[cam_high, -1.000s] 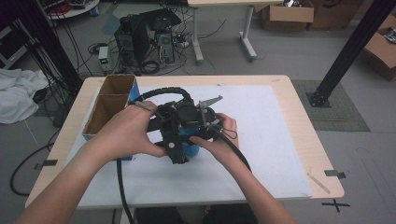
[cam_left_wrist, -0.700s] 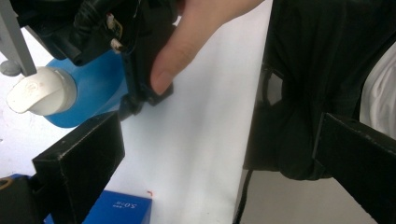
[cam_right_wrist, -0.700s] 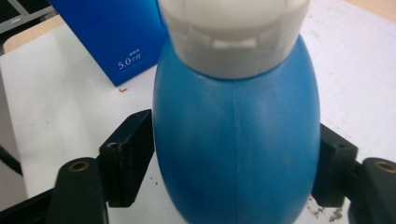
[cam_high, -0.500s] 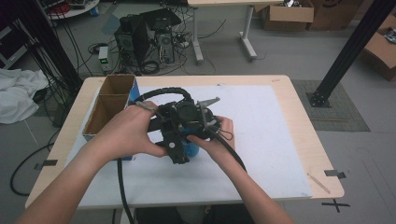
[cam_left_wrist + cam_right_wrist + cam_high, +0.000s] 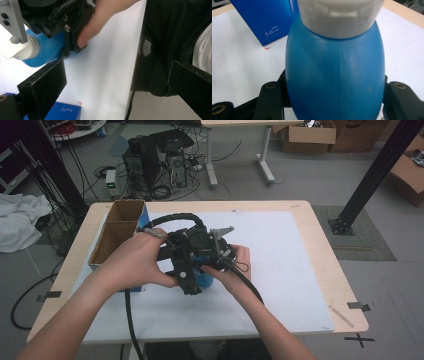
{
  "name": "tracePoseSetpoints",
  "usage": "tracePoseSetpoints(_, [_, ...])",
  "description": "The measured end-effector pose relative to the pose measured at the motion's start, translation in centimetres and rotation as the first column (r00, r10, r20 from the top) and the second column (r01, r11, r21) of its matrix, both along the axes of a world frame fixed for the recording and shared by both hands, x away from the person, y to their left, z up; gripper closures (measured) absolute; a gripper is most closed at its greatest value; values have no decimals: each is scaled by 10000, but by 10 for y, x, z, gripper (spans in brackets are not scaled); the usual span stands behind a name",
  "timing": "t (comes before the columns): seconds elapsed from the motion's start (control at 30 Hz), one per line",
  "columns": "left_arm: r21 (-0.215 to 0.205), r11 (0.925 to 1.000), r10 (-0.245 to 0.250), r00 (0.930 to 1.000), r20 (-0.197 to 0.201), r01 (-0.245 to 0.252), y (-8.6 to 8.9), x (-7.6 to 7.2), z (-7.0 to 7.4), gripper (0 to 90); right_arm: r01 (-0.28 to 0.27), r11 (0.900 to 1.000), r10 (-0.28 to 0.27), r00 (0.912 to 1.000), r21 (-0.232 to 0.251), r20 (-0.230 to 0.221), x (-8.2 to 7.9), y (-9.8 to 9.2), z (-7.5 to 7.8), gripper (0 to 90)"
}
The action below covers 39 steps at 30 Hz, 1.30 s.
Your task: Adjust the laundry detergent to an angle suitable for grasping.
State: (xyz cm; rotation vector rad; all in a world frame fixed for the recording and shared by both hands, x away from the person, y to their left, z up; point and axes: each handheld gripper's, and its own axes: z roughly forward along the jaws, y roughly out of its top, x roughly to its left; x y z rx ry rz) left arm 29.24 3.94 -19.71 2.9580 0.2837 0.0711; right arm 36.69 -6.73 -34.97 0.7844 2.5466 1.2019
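the blue, egg-shaped plastic bottle with a white ribbed cap (image 5: 335, 72) sits between the jaws of the right hand-held gripper (image 5: 212, 265), which look closed against its smooth sides, low on the widest part. i judge it rigid, light unless full, and slippery on that curved wall; a hold just under the cap would slip less. the left hand-held gripper (image 5: 120, 82) stands open and empty just beside it, the bottle ahead of its left jaw. a blue printed carton (image 5: 265, 21) stands on the white sheet of the counter (image 5: 280, 250) beyond the right hand-held gripper. compared with half a second ago, both hands sit almost unchanged.
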Motion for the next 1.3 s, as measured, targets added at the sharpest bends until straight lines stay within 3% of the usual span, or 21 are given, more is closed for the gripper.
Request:
tracePoseSetpoints(0.4, [-41,10000,54,10000,-20,-54,4,1,-1,26,-683,9977,684,9974,-48,230,4,-3,0,433])
tracePoseSetpoints(0.63, [-65,10000,65,10000,-10,-65,6,0,0,26,-1757,9844,1757,9842,-4,241,6,-1,-1,435])
tracePoseSetpoints(0.77, [-48,10000,84,10000,-7,-84,7,-1,1,26,-2514,9674,2510,9679,313,161,8,-3,0,434])
tracePoseSetpoints(0.87, [-83,9999,107,9999,6,-107,9,-1,1,26,-3163,9470,3161,9486,558,132,9,-5,1,435])
tracePoseSetpoints(1.3, [-84,9999,96,9999,-40,-96,10,-2,0,26,-4777,8770,4783,8782,505,16,5,-8,9,435])
